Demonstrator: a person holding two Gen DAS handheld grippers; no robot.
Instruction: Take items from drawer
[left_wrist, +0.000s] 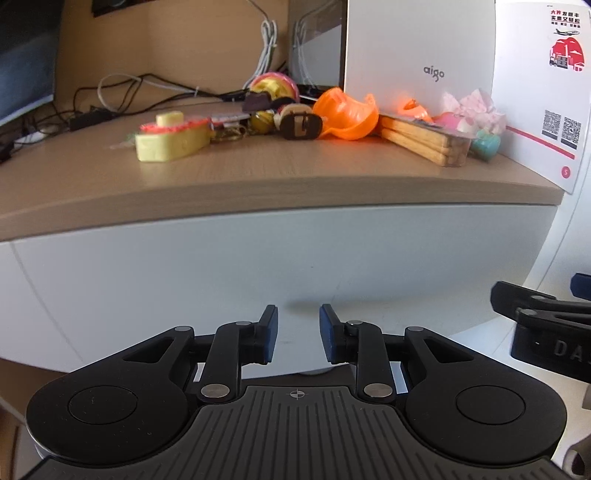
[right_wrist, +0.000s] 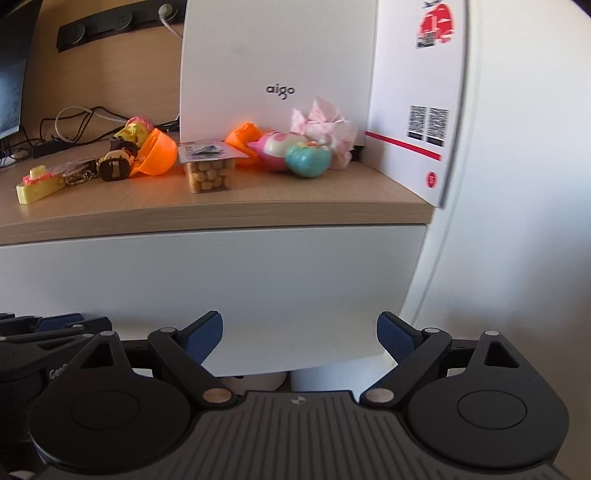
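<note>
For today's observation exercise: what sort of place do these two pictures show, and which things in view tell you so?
Most likely a home or office desk corner. A wood-grain desktop carries a tangle of cables beside a monitor's edge, a white aigo box stands at the back, and small toys lie scattered, among them a teal egg.

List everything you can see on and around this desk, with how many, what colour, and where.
desk: one, light wood top, white drawer front below, shut
white box: one, standing at the back of the desk
yellow toy boat: one, pink trim, far left
keyring: one, brassy, beside the boat
dark brown toy: one, left of centre
orange shells: two, either side of the sticks
wooden sticks in clear box: one box, tan, centre
eggs: one teal, one pink and cream, right
pink tissue: one wad, behind the eggs
cables: several, black and white, back left
left tool: black, blue pads, empty
right tool: black, blue pads, open wide, empty
</note>
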